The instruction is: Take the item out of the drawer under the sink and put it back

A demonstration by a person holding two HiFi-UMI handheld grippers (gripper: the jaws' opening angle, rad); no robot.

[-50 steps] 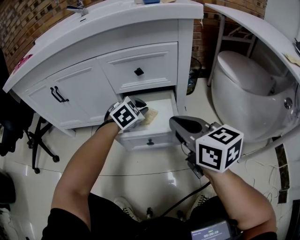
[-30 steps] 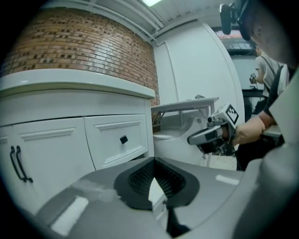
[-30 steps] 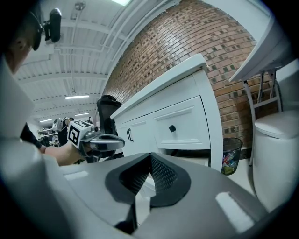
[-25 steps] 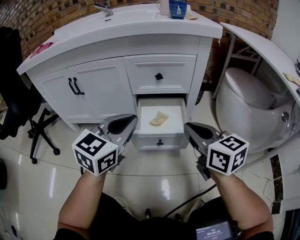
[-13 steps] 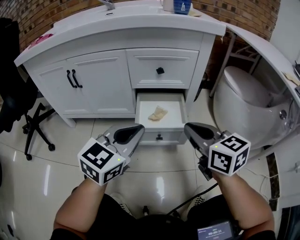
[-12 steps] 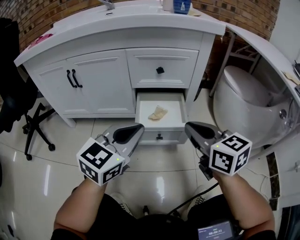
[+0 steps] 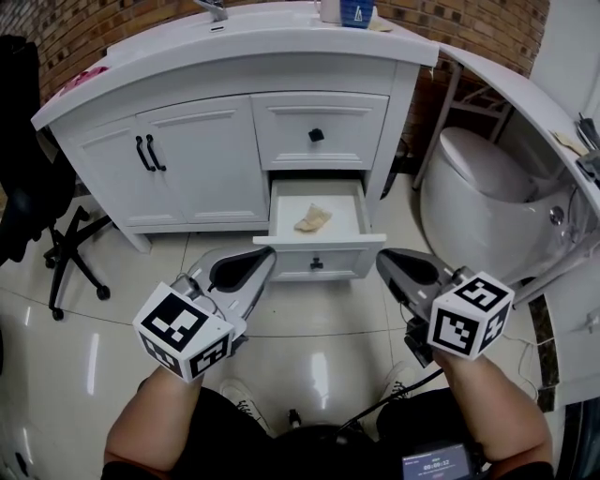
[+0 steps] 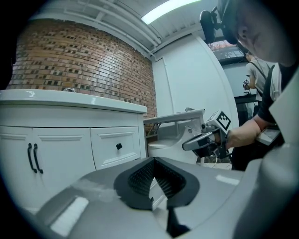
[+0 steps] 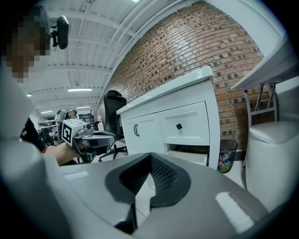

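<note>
Lower drawer point(image 7: 349, 261) of the sink cabinet point(image 7: 103, 173) is pulled out, top open to the head view. The item point(image 7: 312, 218) is a crumpled tan wad lying loose on the drawer floor, about mid-drawer. Its long axis runs diagonally from the drawer's front-left toward its back-right, and I can't pick out a distinct tip at this size. Left gripper point(image 7: 265, 253) sits just off the drawer's front-left corner, nose aimed at it, apart from the drawer front, jaws closed with pads meeting and nothing between them. Right gripper point(image 7: 382, 257) sits off the drawer's front-right corner, also apart from it, jaws together and empty. Both are low over the tiled floor point(image 7: 309, 342). Directly above the drawer is a shut upper drawer point(image 7: 352, 141) with a black knob. Left of the drawer are two cabinet doors with black handles point(image 7: 147, 153), and further left a black office chair point(image 7: 56, 246). Right of the drawer is a white toilet point(image 7: 478, 192), with a bin point(image 9: 227, 156) by the brick wall between them. A blue cup point(image 7: 356, 11) stands on the surface above the drawer
</note>
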